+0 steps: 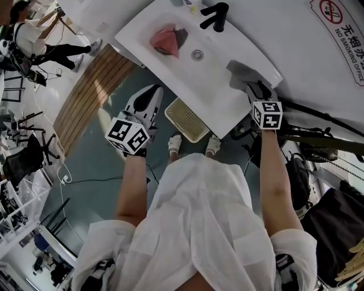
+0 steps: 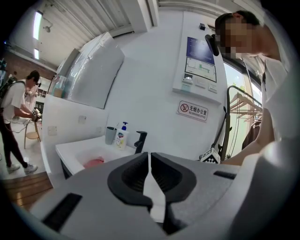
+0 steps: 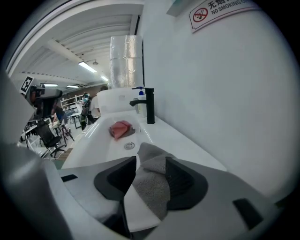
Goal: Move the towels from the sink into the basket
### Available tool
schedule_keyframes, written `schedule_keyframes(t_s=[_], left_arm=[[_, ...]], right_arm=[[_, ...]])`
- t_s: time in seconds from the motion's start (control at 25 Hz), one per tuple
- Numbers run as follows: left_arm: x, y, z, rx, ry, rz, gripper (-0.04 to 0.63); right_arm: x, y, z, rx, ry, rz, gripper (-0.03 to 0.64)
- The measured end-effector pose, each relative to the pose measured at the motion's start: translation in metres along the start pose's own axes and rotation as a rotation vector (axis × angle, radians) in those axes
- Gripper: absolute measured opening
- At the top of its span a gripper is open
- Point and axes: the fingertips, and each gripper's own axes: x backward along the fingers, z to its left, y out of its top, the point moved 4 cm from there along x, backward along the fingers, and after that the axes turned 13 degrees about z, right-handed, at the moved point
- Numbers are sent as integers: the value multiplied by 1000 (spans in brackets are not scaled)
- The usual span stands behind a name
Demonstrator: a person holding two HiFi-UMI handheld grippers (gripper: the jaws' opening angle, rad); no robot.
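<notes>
Both towels are in the sink and the basket on the floor holds none. The pink towel lies folded in the basin's far left part, just left of the drain and near the black faucet. The grey towel lies at the sink's right end, well apart from the pink one. Over it is the right gripper, released, jaws spread wide: the grey cloth runs between them with white sink showing beside one jaw, so no pinch. The left gripper is clenched on nothing, held low over the floor left of the basket, which sits under the sink's near edge.
</notes>
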Motion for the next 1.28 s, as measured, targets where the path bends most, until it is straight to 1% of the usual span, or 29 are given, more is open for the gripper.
schedule_keyframes(t_s=[0.48,0.76,1.0,1.12,1.2,1.28], left_arm=[[-18,-2,-2,-19,-31,29,25],[-16,1,3,-19,-31,29,25],[-14,2,5,-20,-35,26,25],[-11,1,6,-16,-35,23,25],[-9,1,7,-15,-34,23,25],[-7,1,7,-14,-33,23,25]], right_arm=[[-35,-25,-13,43,-48,155,192],[-35,-25,-13,41,-58,185,189],[-35,-26,-10,39,-43,215,155],[-34,-26,-6,65,-44,222,117],[-34,-26,-3,85,-56,228,78],[-33,-27,-1,103,-67,233,57]])
